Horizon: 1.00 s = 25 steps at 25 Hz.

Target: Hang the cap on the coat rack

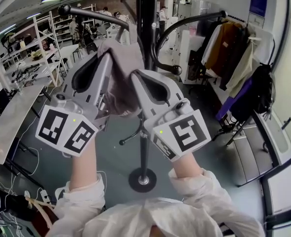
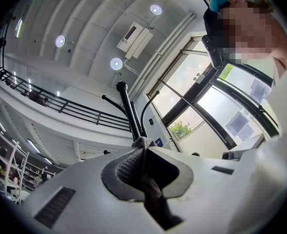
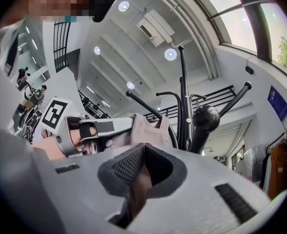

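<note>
Head view: left tool [image 1: 105, 60] and right tool [image 1: 137, 77] are both clamped on the cap [image 1: 121, 80], one on each side. That keeps it spread open and raised against the coat rack [image 1: 145, 28] pole, under the curved arms. Not hung yet. Grey floor [image 1: 105, 152], benches [image 1: 12, 112] left, garment rail [image 1: 234, 58] right.
Left gripper view: jaws shut on cap fabric, rack ahead.
Right gripper view: same pinch, ball-tipped hook [image 3: 206, 117] near the cap, likely target.
</note>
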{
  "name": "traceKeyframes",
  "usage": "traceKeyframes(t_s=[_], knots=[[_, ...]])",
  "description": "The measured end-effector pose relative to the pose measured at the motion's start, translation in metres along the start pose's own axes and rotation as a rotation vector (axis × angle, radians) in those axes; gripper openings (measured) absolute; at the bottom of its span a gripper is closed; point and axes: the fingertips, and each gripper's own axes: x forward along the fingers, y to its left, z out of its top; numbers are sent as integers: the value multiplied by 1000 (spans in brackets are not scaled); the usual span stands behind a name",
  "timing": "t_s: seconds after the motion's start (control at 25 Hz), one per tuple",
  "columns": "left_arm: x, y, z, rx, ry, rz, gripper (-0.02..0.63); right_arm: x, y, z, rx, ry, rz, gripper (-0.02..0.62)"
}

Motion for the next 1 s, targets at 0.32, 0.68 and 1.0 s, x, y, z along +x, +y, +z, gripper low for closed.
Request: traceKeyframes(t_s=[0.32,0.68,1.0], knots=[[-5,-3,-12,-21,23,-6,28,-4,-3,-10,8,32,-30,5],[-8,-16,-49,-38,106,-25,29,-14,-4,-24,18,67,-40,5],[-12,-20,-55,-71,113,-18,29,-20,-5,-31,28,97,-41,5]])
